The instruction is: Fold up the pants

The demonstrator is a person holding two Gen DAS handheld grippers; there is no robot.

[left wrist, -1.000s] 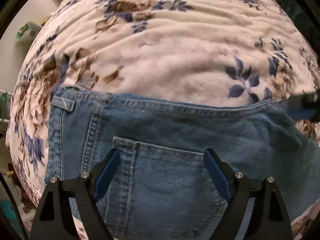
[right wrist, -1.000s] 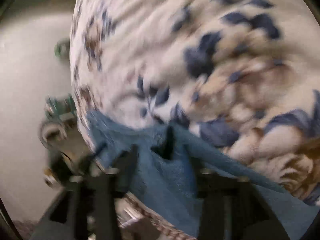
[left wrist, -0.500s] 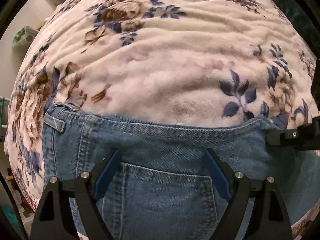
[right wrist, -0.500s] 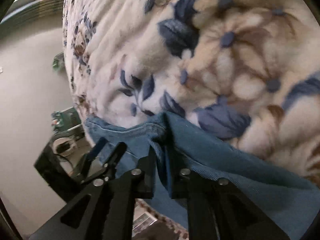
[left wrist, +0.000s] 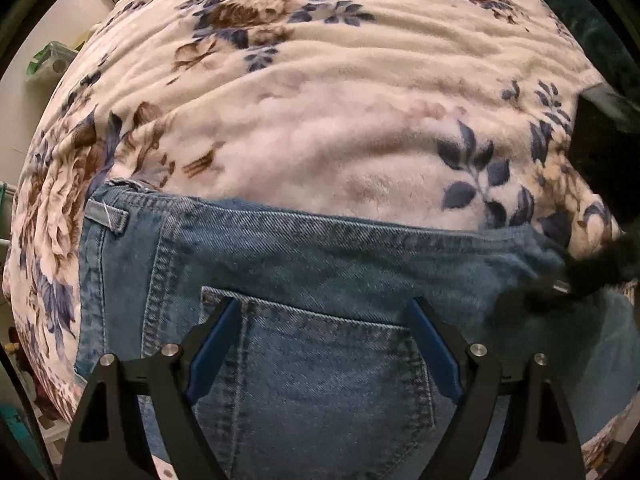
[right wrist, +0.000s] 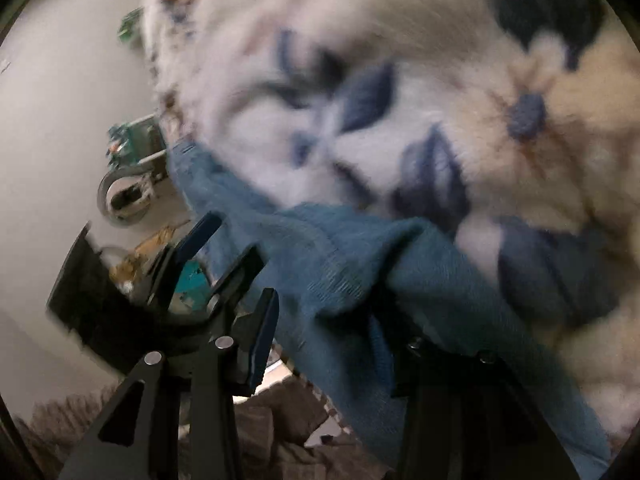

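Blue denim pants (left wrist: 320, 280) lie on a floral blanket (left wrist: 340, 100), waistband toward the far side and a back pocket facing up. My left gripper (left wrist: 324, 344) is open, hovering over the back pocket with nothing between its fingers. My right gripper (right wrist: 324, 332) is open in its blurred view, its fingers spread around the pants' edge (right wrist: 340, 248). That gripper shows as a dark blurred shape (left wrist: 592, 276) at the pants' right end in the left wrist view. The left gripper (right wrist: 200, 264) shows at the left of the right wrist view.
The blanket covers the bed and drops off at the left, where a pale wall (left wrist: 24, 28) and a green and white bag (left wrist: 48, 60) show. A dark green cushion (left wrist: 592, 12) sits at the far right. Small clutter (right wrist: 128, 168) lies beyond the bed's left edge.
My right gripper was shut on the pants' edge half a second ago and its fingers now stand apart. The pants' waistband slid slightly toward the near side. The left gripper stayed open.
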